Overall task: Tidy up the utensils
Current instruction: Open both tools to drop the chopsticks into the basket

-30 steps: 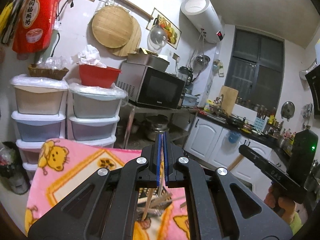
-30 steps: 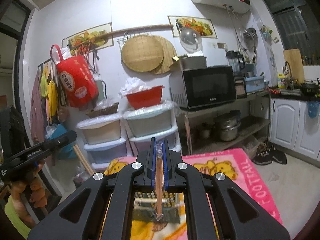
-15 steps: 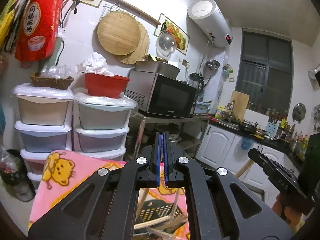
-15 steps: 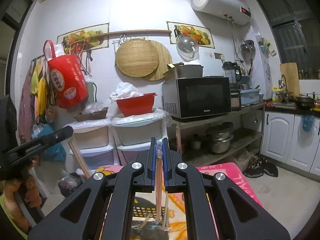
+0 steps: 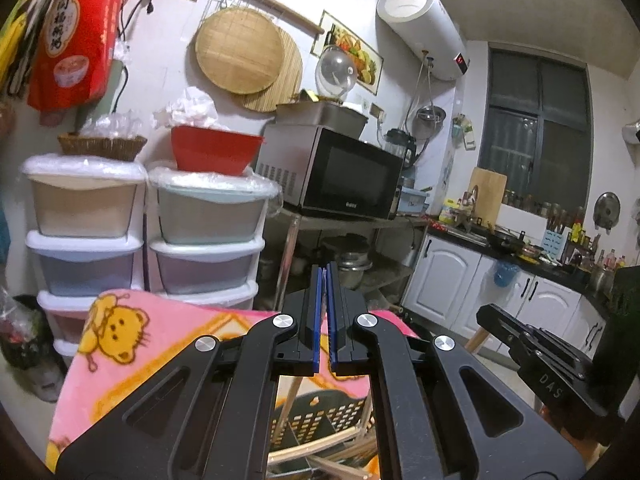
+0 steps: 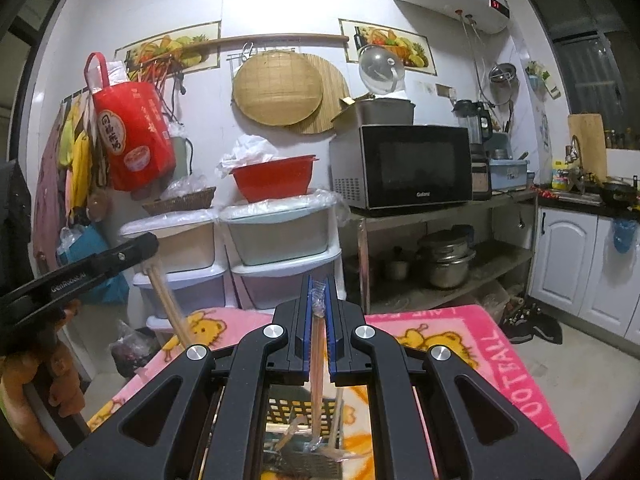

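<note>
We hold the right gripper (image 6: 319,320) with its blue-padded jaws clamped on a thin wooden utensil in a clear crinkled plastic sleeve (image 6: 317,344), which hangs straight down so its lower end sits inside the black perforated plastic basket (image 6: 302,406). That basket rests on the fuzzy pink blanket printed with yellow cartoon bears (image 6: 472,344), and more pale wooden sticks (image 6: 286,428) lie crossed in it. Our left gripper (image 5: 325,320) has its jaws drawn close with a narrow gap showing; from its own camera we cannot tell what they pinch, but the right wrist view shows a pair of pale wooden chopsticks (image 6: 166,300) angling down from its black tip. In the left wrist view the same slotted basket (image 5: 320,416) appears below the gripper, holding smooth wooden sticks.
</note>
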Demonstrator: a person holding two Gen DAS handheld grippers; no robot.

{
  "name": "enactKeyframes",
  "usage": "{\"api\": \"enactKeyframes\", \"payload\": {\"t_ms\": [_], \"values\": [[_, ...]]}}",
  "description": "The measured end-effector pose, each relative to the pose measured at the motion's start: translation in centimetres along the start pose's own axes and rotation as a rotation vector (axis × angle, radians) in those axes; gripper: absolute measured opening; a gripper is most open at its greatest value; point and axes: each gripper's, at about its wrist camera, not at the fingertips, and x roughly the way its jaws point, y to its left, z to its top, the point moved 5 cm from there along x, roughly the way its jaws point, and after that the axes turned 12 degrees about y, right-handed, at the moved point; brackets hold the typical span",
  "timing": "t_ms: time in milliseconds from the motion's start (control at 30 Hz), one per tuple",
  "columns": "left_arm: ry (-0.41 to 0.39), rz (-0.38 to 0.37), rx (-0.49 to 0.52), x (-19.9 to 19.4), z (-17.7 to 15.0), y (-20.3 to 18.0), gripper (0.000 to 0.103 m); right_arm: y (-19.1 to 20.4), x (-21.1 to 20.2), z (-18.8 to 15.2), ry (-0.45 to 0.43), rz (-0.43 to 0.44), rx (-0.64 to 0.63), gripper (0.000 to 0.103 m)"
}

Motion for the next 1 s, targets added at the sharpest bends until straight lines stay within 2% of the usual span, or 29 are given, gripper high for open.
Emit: {"api": "enactKeyframes", "payload": {"t_ms": [200,233,300,333,367,400,433,567,633,933,1000], "values": [[0.055,-0.012,-0.01,1.3,-1.9,0.5,0.001,0.2,1.6,-1.7,0.033,0.02,0.021,0.007],[0.07,-0.014,-0.011,1.5,-2.4,0.5,0.001,0.2,1.6,-2.0,0.039,0.021,0.019,0.008],[0.089,-0.021,-0.015,1.8,-3.0,0.7,0.002,0.2,2.0,-2.6,0.055,0.022,0.018,0.018],[0.096,-0.02,-0.017,1.9,-3.2,0.8,0.005,0.2,2.1,-2.8,0.062,0.022,0.02,0.028],[0.106,-0.024,-0.023,2.0,-3.6,0.9,0.007,0.2,2.2,-3.0,0.067,0.022,0.021,0.032],[0.111,-0.027,-0.027,1.9,-3.8,0.9,0.015,0.1,2.2,-3.3,0.073,0.024,0.024,0.034],[0.116,-0.03,-0.029,1.9,-4.1,1.0,0.019,0.1,2.3,-3.5,0.078,0.023,0.023,0.034],[0.129,-0.034,-0.039,1.6,-4.8,1.2,0.024,-0.3,2.2,-4.4,0.101,0.022,0.037,0.04],[0.135,-0.037,-0.044,1.4,-5.1,1.2,0.033,-0.5,2.0,-4.8,0.109,0.024,0.041,0.043],[0.16,-0.048,-0.069,-0.8,-6.7,1.7,0.058,-1.4,0.3,-6.9,0.155,0.008,0.049,0.05],[0.174,-0.051,-0.086,-1.3,-7.3,1.9,0.061,-1.6,-0.2,-7.5,0.17,0.009,0.052,0.051]]}}
